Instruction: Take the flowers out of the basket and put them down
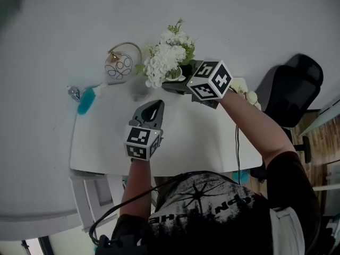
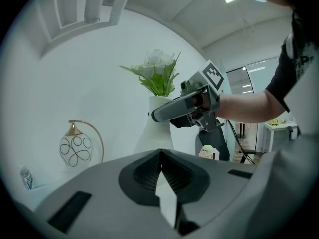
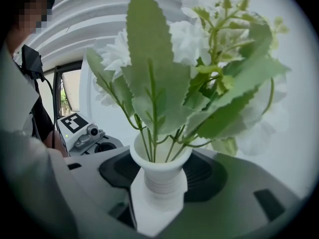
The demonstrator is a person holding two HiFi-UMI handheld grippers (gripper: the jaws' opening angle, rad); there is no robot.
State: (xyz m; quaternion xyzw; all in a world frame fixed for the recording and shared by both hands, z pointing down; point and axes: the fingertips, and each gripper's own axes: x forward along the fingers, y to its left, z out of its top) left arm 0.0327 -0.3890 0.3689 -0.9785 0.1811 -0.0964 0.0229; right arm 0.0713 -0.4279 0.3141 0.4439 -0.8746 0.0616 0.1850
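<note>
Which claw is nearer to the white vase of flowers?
Right. The right claw grips the vase at its neck; the left claw is shut, empty, apart from it, closer to the person.

Left tool (image 1: 155, 108) closed, right tool (image 1: 174, 83) clamped.

The left tool (image 2: 162, 169) fills the near part of the view, its two jaws drawn together with nothing caught between them. Beyond it, in the middle, a white vase (image 2: 157, 136) stands on the bench holding white flowers (image 2: 158, 69) with green leaves, and the right tool (image 2: 155, 115) reaches in from the right on a bare forearm (image 2: 249, 106), its tip at the vase's neck. To the far left sit a round ornament (image 2: 76, 149) with looping lines under a gold arch and a small bottle (image 2: 26, 177), while a dark chair (image 2: 212, 151) shows to the right behind the vase.
</note>
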